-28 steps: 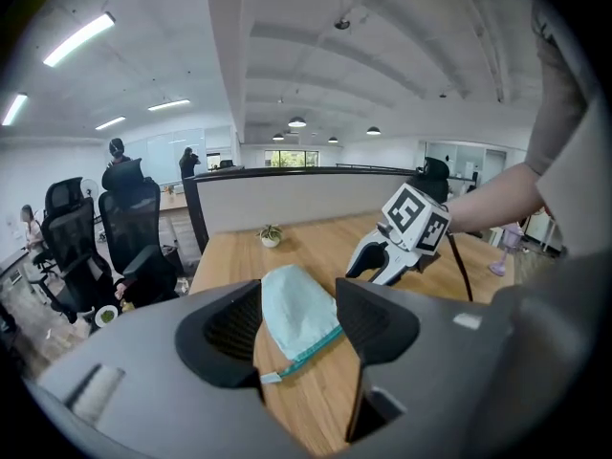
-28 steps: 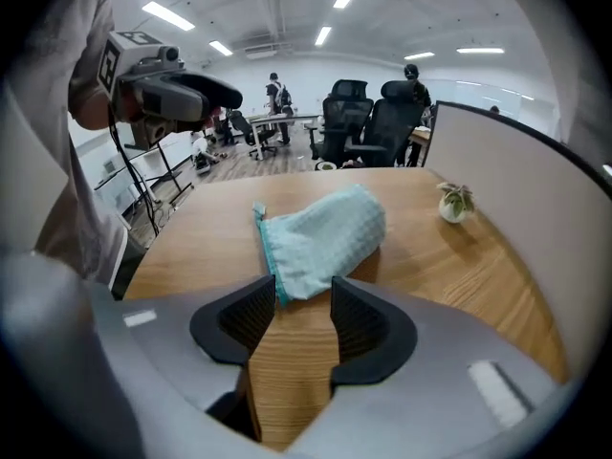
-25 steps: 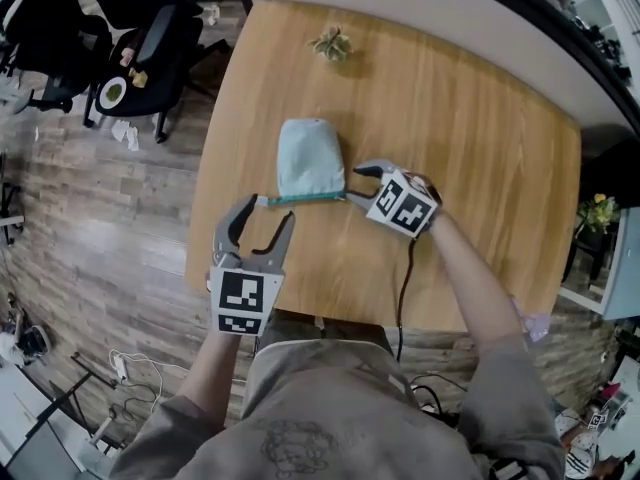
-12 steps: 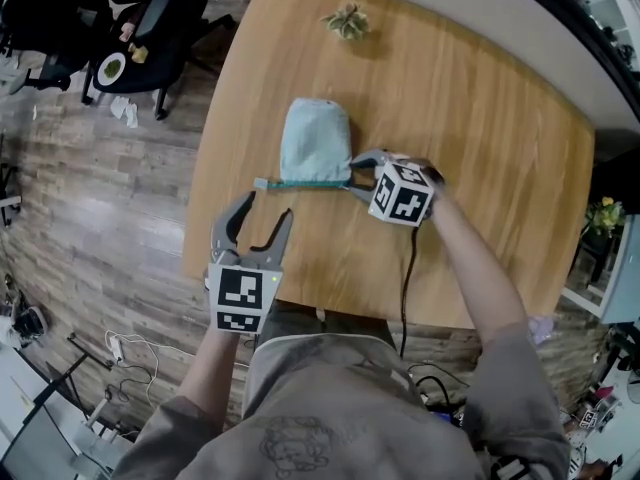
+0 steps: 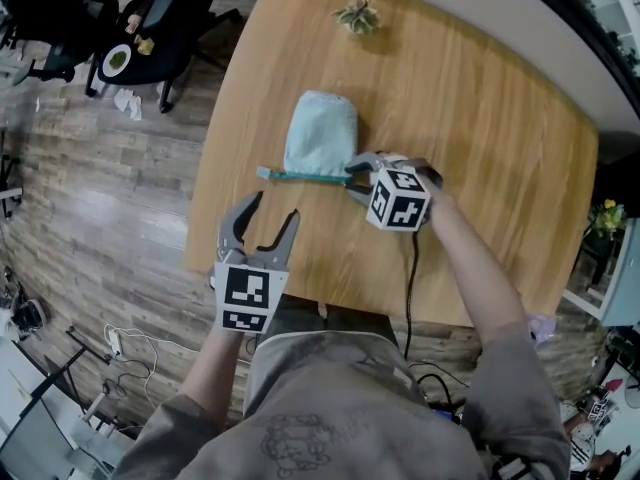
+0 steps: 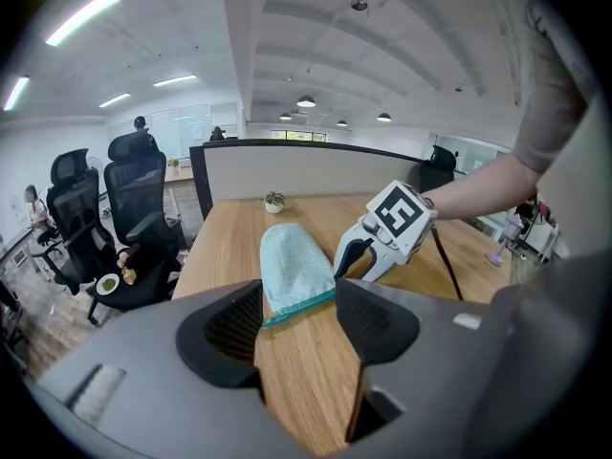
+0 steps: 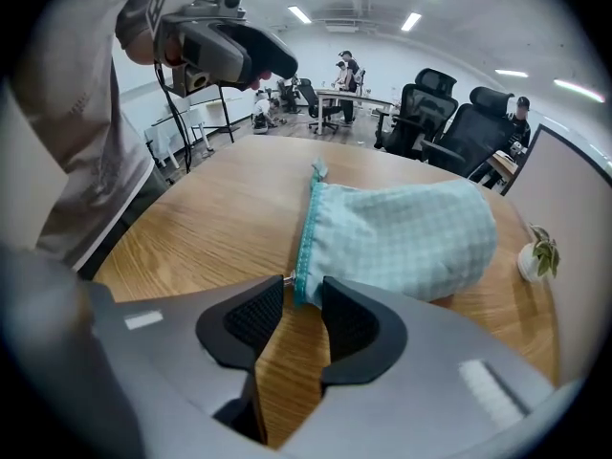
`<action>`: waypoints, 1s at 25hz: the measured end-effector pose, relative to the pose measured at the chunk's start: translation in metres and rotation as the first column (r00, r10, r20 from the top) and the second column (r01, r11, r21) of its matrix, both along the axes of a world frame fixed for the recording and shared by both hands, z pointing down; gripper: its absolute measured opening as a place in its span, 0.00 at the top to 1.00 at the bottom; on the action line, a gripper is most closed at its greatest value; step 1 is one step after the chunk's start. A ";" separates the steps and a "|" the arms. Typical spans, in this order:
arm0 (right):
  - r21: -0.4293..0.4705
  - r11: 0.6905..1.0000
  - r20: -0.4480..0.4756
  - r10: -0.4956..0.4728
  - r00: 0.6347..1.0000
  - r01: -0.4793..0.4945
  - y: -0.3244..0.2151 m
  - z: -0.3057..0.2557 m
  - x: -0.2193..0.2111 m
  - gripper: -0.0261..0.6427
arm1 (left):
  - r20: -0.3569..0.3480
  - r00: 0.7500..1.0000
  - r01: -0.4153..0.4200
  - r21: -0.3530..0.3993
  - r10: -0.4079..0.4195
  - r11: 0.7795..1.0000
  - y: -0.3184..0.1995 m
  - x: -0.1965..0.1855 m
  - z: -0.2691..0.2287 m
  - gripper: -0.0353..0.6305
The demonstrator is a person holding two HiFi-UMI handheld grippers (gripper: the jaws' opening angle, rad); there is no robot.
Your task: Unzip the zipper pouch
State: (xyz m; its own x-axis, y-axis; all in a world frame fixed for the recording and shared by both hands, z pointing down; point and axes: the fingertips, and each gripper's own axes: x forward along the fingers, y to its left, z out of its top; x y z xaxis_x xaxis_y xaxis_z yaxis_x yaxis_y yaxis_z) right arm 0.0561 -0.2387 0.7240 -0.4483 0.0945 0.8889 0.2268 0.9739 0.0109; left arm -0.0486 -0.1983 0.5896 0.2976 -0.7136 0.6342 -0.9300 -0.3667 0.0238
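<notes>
A pale blue checked zipper pouch [image 5: 320, 133] lies on the wooden table [image 5: 480, 148], its teal zipper [image 5: 300, 176] along the near edge. My right gripper [image 5: 352, 176] is at the zipper's right end. In the right gripper view its jaws [image 7: 304, 299] are closing around the pouch's [image 7: 402, 237] corner, and the small metal pull [image 7: 287, 278] sits at the left pad's tip, with a gap still showing. My left gripper [image 5: 272, 210] hovers open and empty over the table's near left, short of the zipper's left end. In the left gripper view the pouch [image 6: 295, 266] lies ahead of its jaws.
A small potted plant [image 5: 358, 15] stands at the table's far side. Black office chairs [image 5: 150, 28], one carrying a plate [image 5: 117, 61], stand off the table's far left corner. The table's near edge [image 5: 300, 298] runs just behind the left gripper.
The right gripper has moved onto the zipper's right end and its jaws have narrowed around it. The left gripper has stayed open in about the same place.
</notes>
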 end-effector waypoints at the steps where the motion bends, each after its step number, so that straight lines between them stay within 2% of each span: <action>1: 0.001 1.000 -0.009 -0.005 1.000 0.005 0.000 0.001 -0.001 0.77 | 0.001 1.000 0.001 -0.001 -0.001 1.000 0.001 -0.001 0.000 0.60; 2: 0.002 1.000 -0.017 -0.007 1.000 0.007 0.000 0.003 -0.001 0.82 | 0.002 1.000 0.003 -0.003 -0.003 1.000 0.002 -0.002 0.001 0.60; 7: -0.025 0.999 -0.012 0.044 0.999 -0.045 0.000 0.002 -0.002 0.85 | 0.003 1.000 0.007 -0.008 -0.007 1.000 0.008 -0.007 0.002 0.60; 10: -0.111 0.982 0.042 0.157 0.987 -0.152 0.001 -0.010 -0.007 0.87 | 0.007 1.000 0.004 -0.005 -0.004 1.000 0.011 -0.010 0.002 0.60; 12: -0.181 0.953 0.094 0.262 0.961 -0.242 0.000 -0.027 -0.012 0.87 | 0.009 1.000 0.004 0.004 -0.004 1.000 0.010 -0.012 -0.002 0.60; 14: -0.232 0.917 0.152 0.364 0.919 -0.324 -0.003 -0.048 -0.016 0.87 | 0.011 1.000 0.004 0.025 -0.004 1.000 0.007 -0.015 -0.011 0.60; 18: -0.342 0.827 0.249 0.538 0.805 -0.447 -0.006 -0.100 -0.015 0.87 | 0.017 1.000 -0.001 0.085 -0.001 0.996 0.001 -0.020 -0.039 0.60; 25: -0.494 0.677 0.361 0.731 0.579 -0.546 -0.007 -0.199 0.005 0.87 | 0.024 0.999 -0.038 0.232 0.033 0.972 -0.012 -0.016 -0.112 0.60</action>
State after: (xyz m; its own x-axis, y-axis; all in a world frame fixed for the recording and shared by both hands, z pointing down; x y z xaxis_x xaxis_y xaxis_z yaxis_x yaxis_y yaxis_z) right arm 0.0606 -0.2453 0.5249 -0.8497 -0.1847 0.4939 -0.4067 0.8257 -0.3909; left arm -0.0645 -0.2107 0.4779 0.3139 -0.8314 0.4585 -0.9159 -0.3924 -0.0846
